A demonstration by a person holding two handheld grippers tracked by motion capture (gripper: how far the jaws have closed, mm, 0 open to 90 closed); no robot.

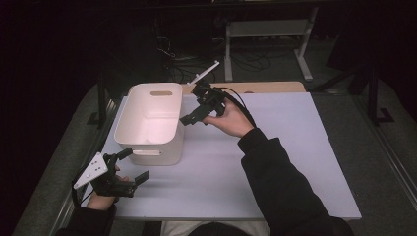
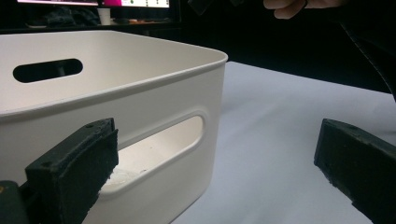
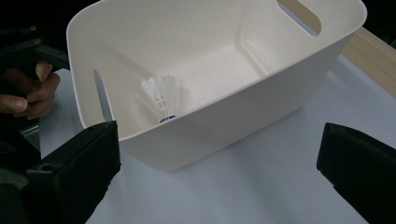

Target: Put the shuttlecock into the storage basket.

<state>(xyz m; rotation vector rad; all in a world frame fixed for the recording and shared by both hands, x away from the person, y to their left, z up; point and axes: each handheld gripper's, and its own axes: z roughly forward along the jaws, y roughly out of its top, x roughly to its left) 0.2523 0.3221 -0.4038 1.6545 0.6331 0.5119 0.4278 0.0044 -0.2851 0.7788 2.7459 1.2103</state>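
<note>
A white plastic bin (image 1: 150, 123) with slot handles stands at the left of the table. A white feather shuttlecock (image 3: 161, 98) lies on its floor, against the end wall near the left hand. My left gripper (image 1: 134, 165) rests low at the table's front left, just in front of the bin's near handle slot (image 2: 159, 144). Its jaws are open with nothing between them (image 2: 215, 158). My right gripper (image 1: 191, 105) is held above the table beside the bin's right rim and looks down into the bin (image 3: 219, 70). Its jaws are wide open and hold nothing.
The bin sits on a white table top (image 1: 295, 147). A wooden strip (image 1: 275, 87) runs along the far edge. Behind it stand a white table frame (image 1: 265, 29) and loose cables (image 1: 187, 64) on the dark floor.
</note>
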